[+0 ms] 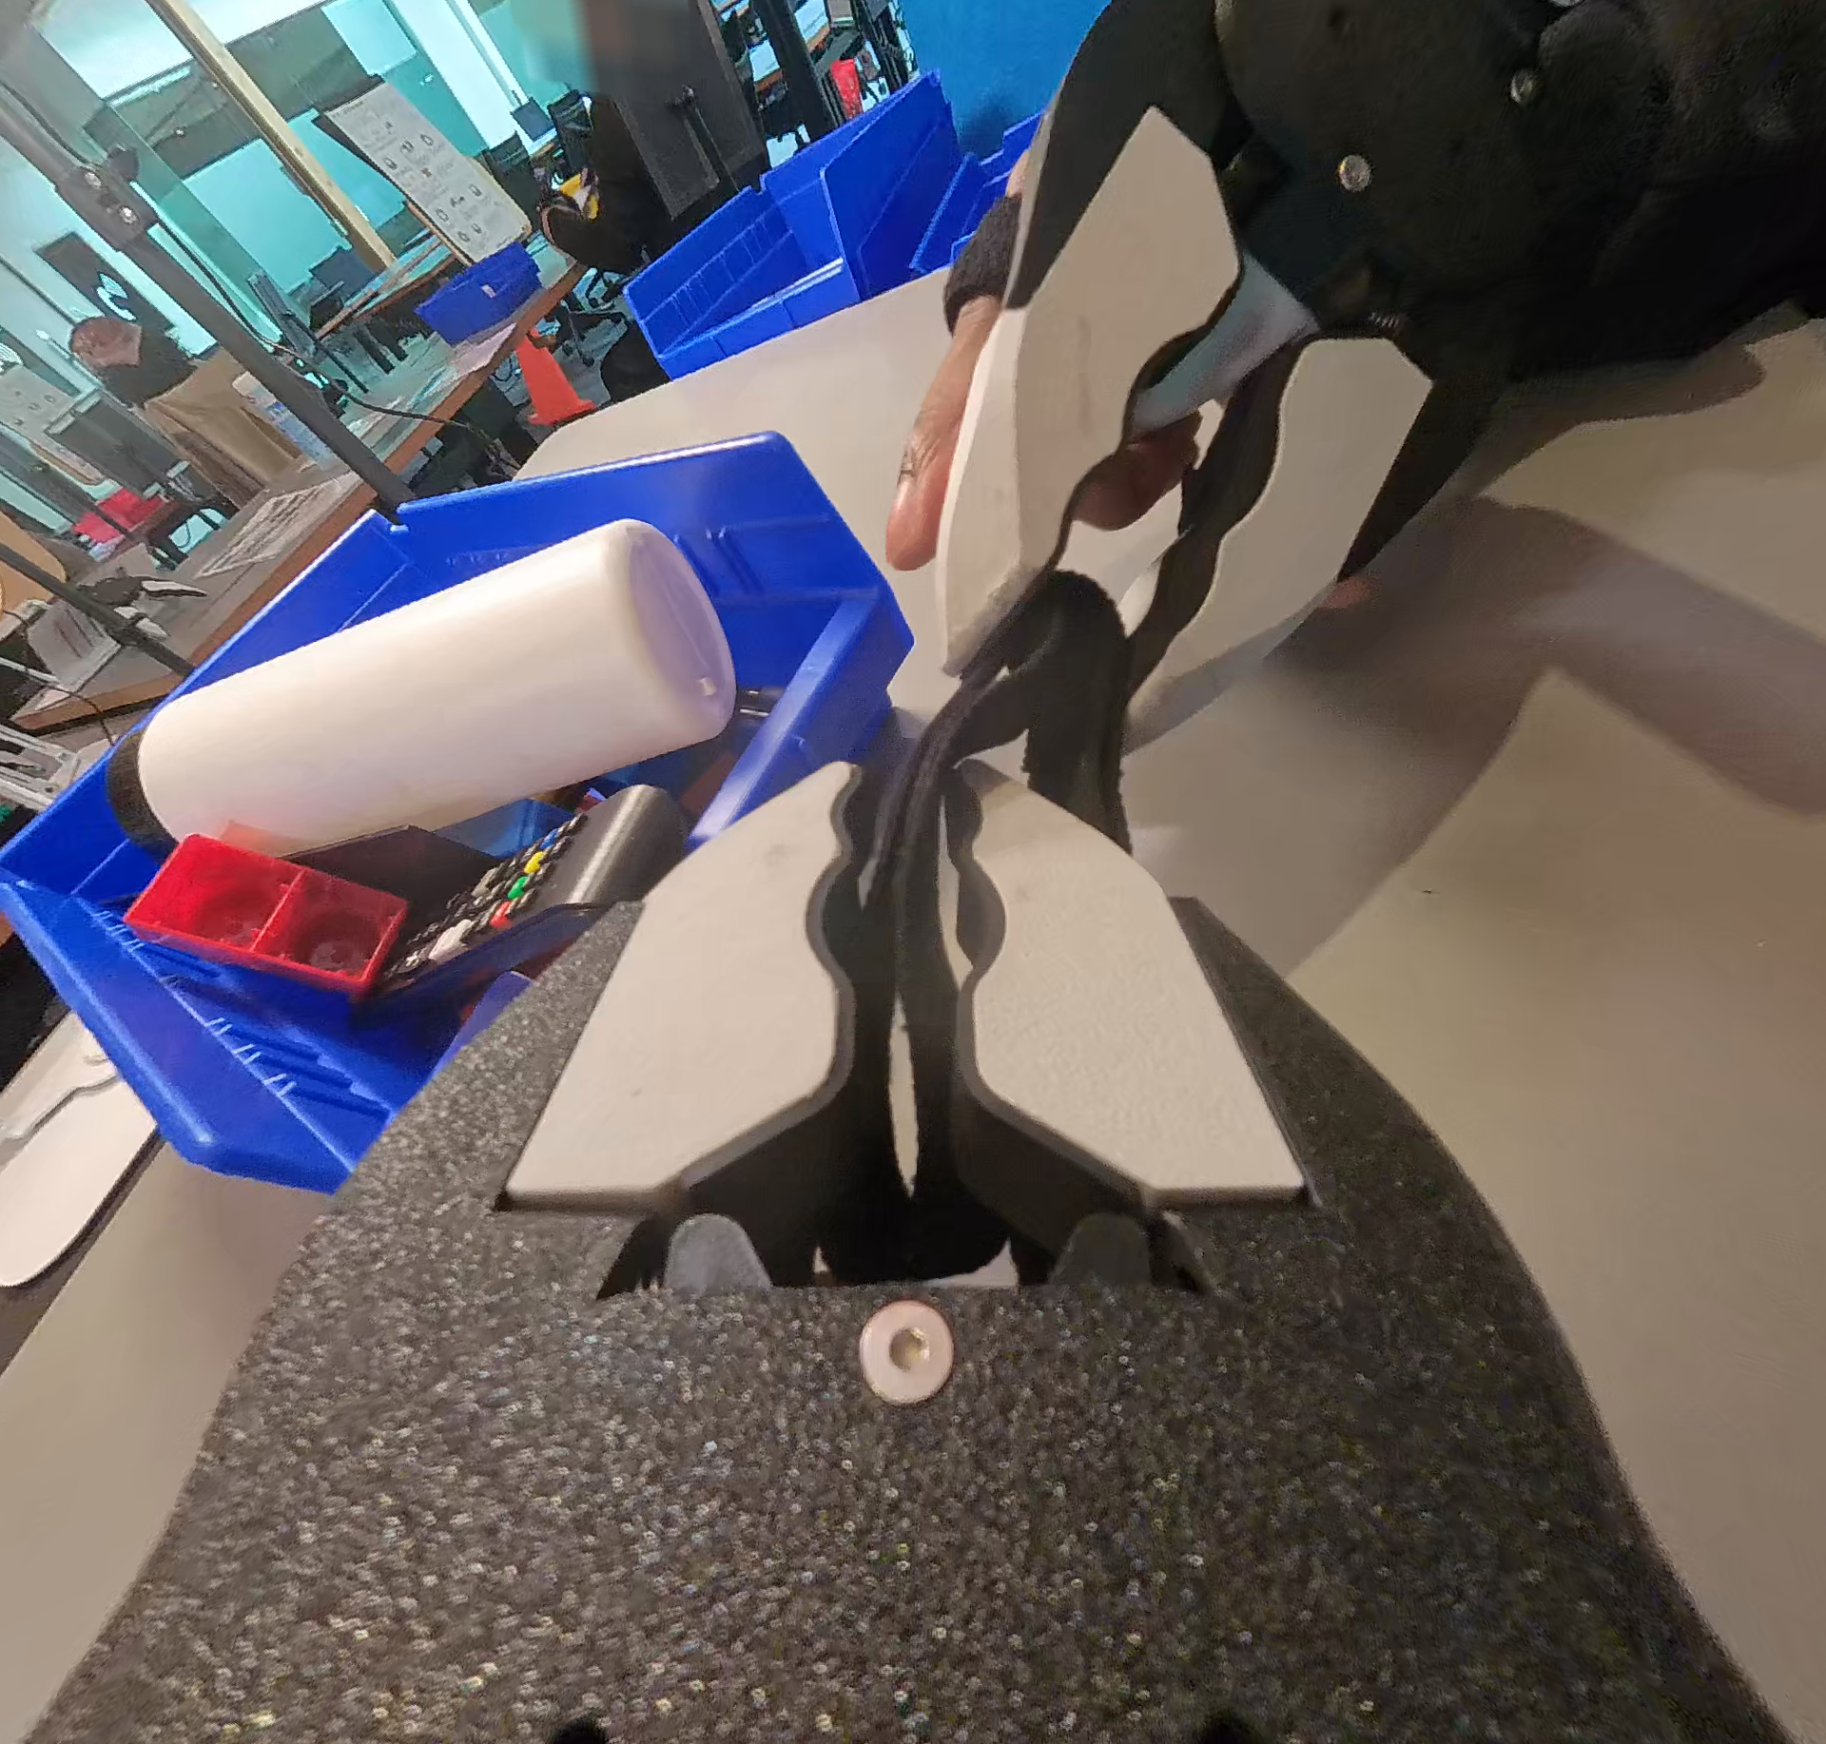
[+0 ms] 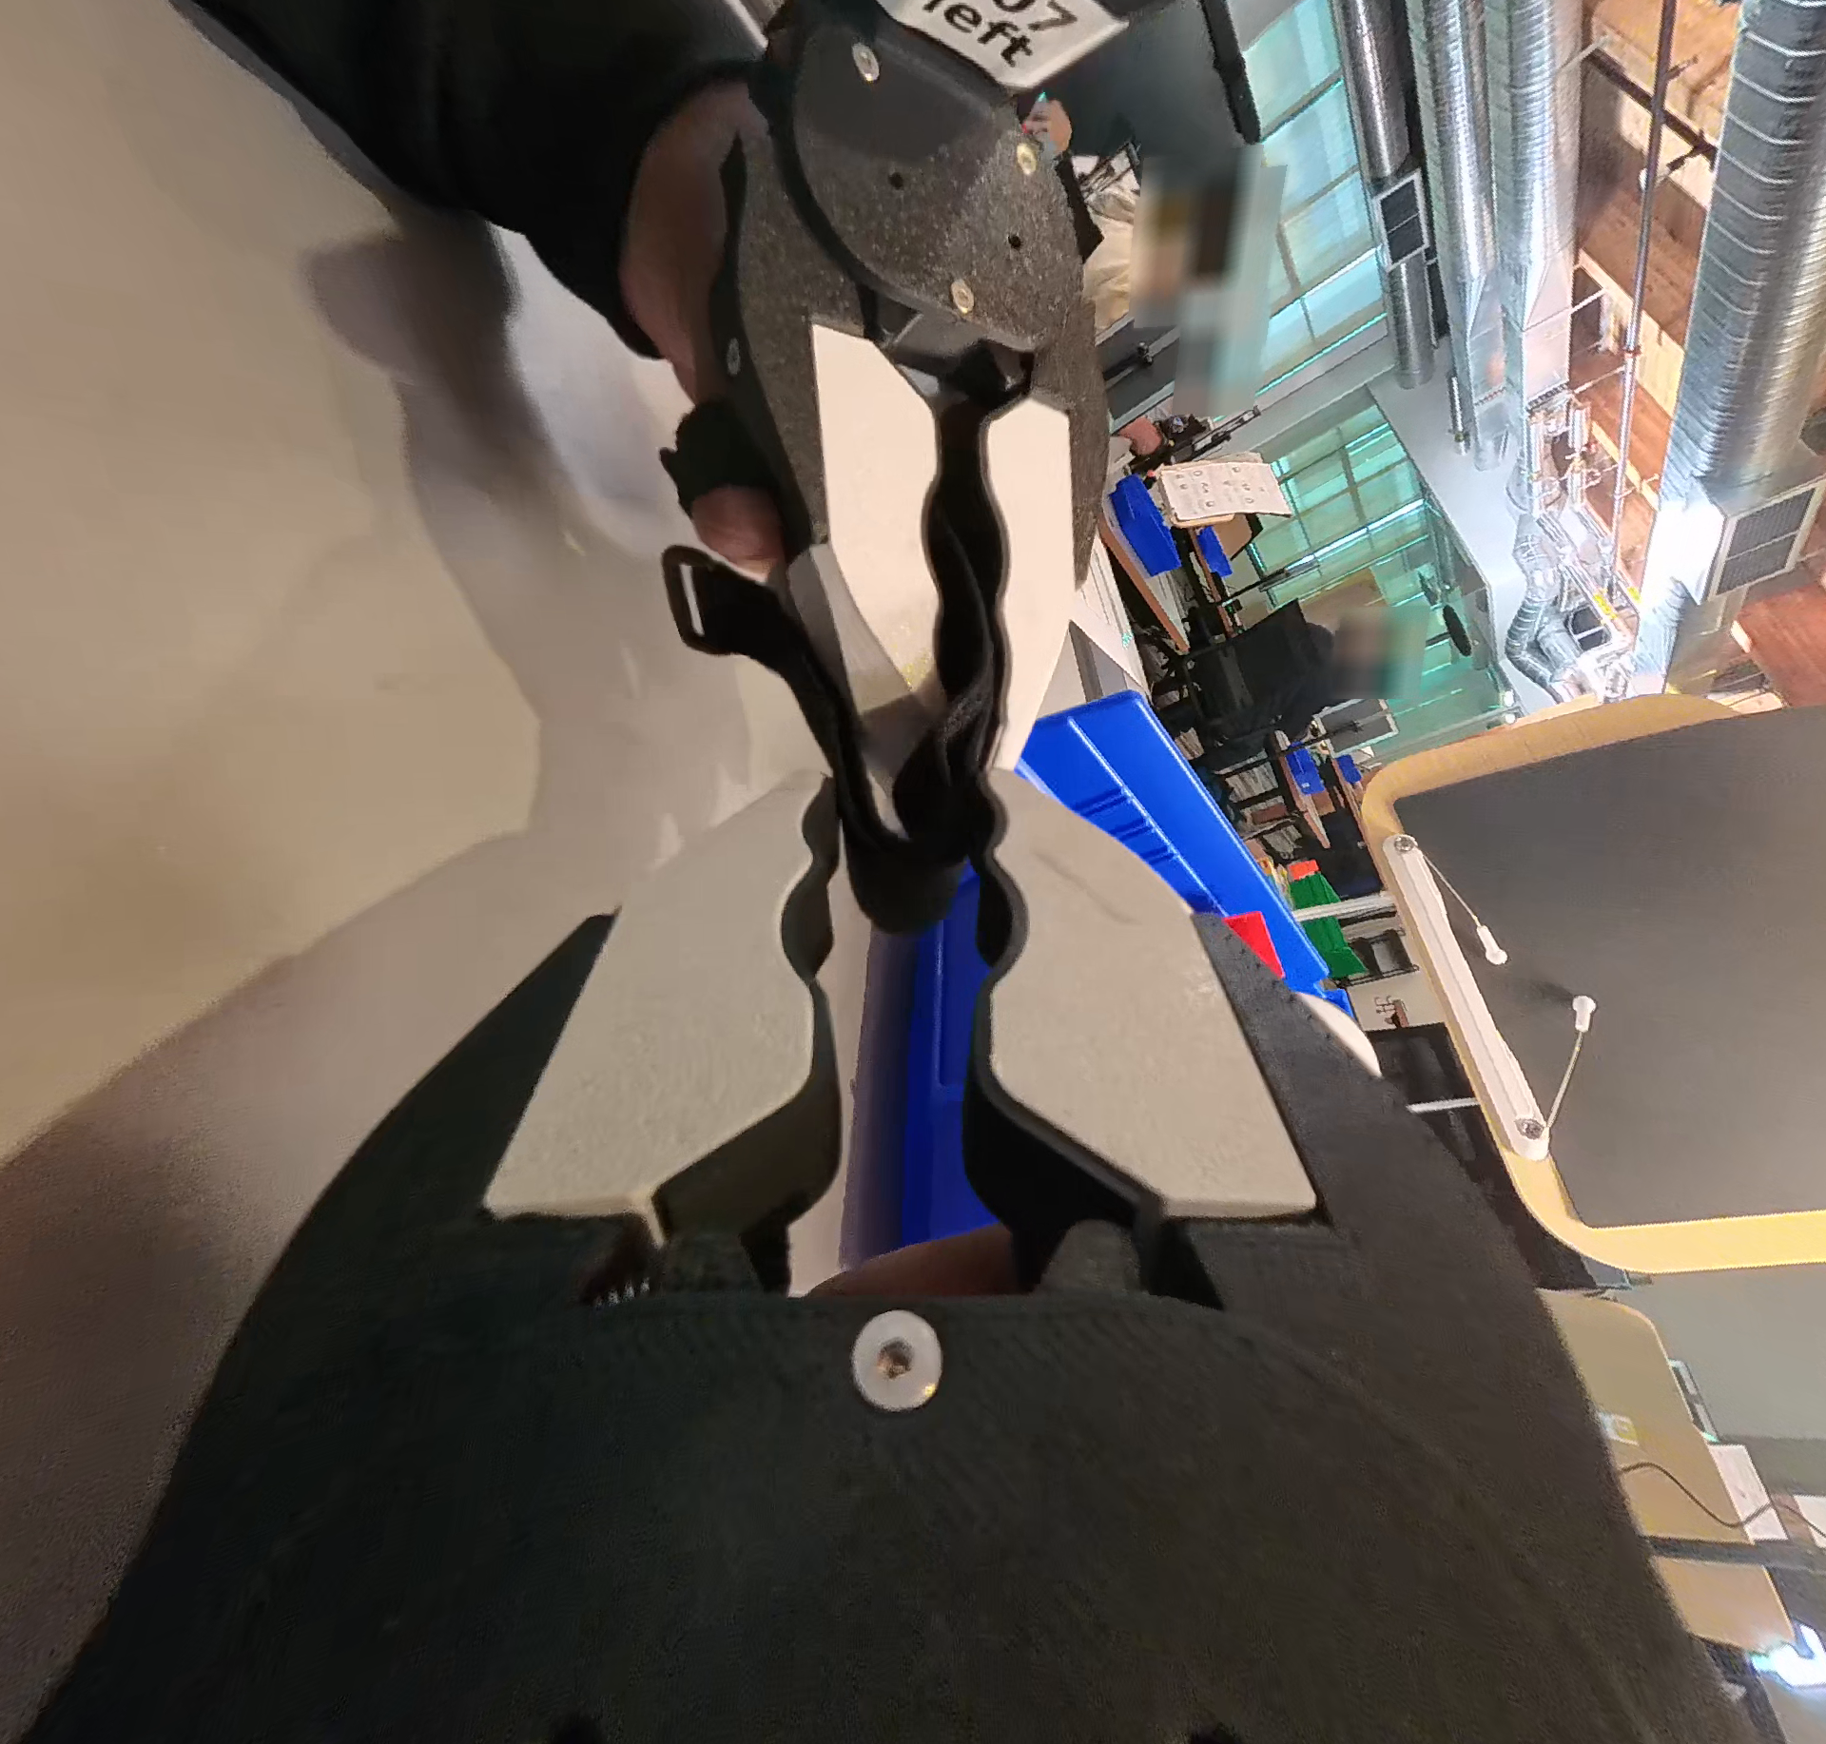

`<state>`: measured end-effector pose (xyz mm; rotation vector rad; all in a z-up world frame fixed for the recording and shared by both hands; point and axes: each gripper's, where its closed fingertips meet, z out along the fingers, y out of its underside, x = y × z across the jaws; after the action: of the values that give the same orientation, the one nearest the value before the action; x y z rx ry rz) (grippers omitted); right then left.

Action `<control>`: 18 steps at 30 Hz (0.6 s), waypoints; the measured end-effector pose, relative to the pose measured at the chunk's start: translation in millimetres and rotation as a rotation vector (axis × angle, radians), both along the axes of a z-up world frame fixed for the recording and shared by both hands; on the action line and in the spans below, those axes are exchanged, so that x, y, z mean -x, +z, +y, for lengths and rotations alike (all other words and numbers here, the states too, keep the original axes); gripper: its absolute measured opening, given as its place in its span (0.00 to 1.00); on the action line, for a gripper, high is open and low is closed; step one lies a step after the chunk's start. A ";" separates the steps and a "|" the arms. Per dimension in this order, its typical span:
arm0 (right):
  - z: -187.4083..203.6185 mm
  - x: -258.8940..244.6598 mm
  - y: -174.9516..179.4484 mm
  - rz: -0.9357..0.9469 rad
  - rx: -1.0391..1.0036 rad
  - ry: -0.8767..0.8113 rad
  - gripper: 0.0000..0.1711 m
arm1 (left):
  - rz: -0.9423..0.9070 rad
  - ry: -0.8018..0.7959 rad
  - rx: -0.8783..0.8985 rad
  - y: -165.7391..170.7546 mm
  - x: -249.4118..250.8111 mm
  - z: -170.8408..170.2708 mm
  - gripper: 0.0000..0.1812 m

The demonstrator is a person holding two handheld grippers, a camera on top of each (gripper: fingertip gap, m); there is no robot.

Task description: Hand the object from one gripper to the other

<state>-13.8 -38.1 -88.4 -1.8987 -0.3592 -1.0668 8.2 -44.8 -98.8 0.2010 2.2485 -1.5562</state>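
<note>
The object is a black fabric strap [image 1: 1072, 639] with a flat buckle [image 2: 692, 600] hanging at one end. It is stretched between the two grippers above the pale table [image 1: 1532, 1054]. My left gripper [image 1: 904, 788] is shut on one part of the strap, which runs back between its fingers. My right gripper [image 1: 1072, 679] meets it tip to tip from the upper right. In the right wrist view my right gripper [image 2: 909, 807] has a bunched loop of the strap [image 2: 904, 877] pinched between its fingertips, and the left gripper [image 2: 954, 738] faces it from above.
A blue bin [image 1: 790, 531] stands just left of the grippers. It holds a white cylindrical bottle [image 1: 435, 679], a red block [image 1: 267, 906] and a black keypad device [image 1: 504, 896]. More blue bins [image 1: 771, 274] stand at the table's far edge. A hand [image 1: 929, 471] holds the right gripper. The tips of both grippers are at nearly the same place.
</note>
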 end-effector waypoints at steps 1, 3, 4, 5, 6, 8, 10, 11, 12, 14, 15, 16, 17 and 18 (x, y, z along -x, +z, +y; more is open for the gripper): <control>-0.9 -0.6 0.1 -0.003 0.002 -0.004 0.14 | 0.000 0.006 0.002 1.3 -1.5 1.0 0.09; -2.9 -2.3 1.1 -0.007 0.000 -0.015 0.13 | 0.011 0.016 0.016 5.3 -5.1 4.0 0.14; -4.3 -3.7 2.1 -0.006 -0.004 -0.024 0.12 | 0.023 0.023 0.026 7.8 -7.6 6.1 0.15; -6.0 -5.7 3.5 -0.006 -0.010 -0.036 0.12 | 0.039 0.029 0.037 10.5 -10.0 8.2 0.17; -8.1 -7.9 5.3 -0.004 -0.018 -0.049 0.12 | 0.055 0.038 0.052 13.8 -12.9 10.5 0.19; -13.4 -13.1 10.2 0.000 -0.044 -0.080 0.11 | 0.089 0.051 0.100 22.9 -17.8 15.2 0.20; -20.5 -20.1 16.4 0.010 -0.082 -0.119 0.10 | 0.132 0.056 0.162 33.5 -21.1 19.2 0.21; -24.0 -23.3 19.7 0.019 -0.106 -0.136 0.10 | 0.156 0.056 0.193 38.4 -22.1 20.8 0.22; -27.4 -26.1 22.9 0.032 -0.133 -0.149 0.10 | 0.180 0.055 0.223 42.9 -23.0 22.0 0.22; -33.2 -30.7 29.6 0.055 -0.188 -0.172 0.09 | 0.233 0.060 0.269 48.0 -25.3 23.5 0.23; -35.5 -32.6 33.2 0.063 -0.218 -0.182 0.09 | 0.261 0.064 0.285 49.0 -26.8 23.6 0.25; -37.5 -34.4 36.3 0.073 -0.246 -0.191 0.09 | 0.289 0.068 0.301 49.7 -28.5 23.6 0.26; -39.0 -36.1 39.1 0.084 -0.273 -0.200 0.09 | 0.321 0.069 0.317 50.1 -29.6 23.4 0.27; -40.5 -37.5 41.9 0.095 -0.302 -0.209 0.09 | 0.357 0.067 0.333 50.5 -30.4 23.2 0.28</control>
<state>23.8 -78.6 -46.5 -1.7321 0.0553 -1.0933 38.6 -21.6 -48.3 -0.2630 2.1682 -2.0279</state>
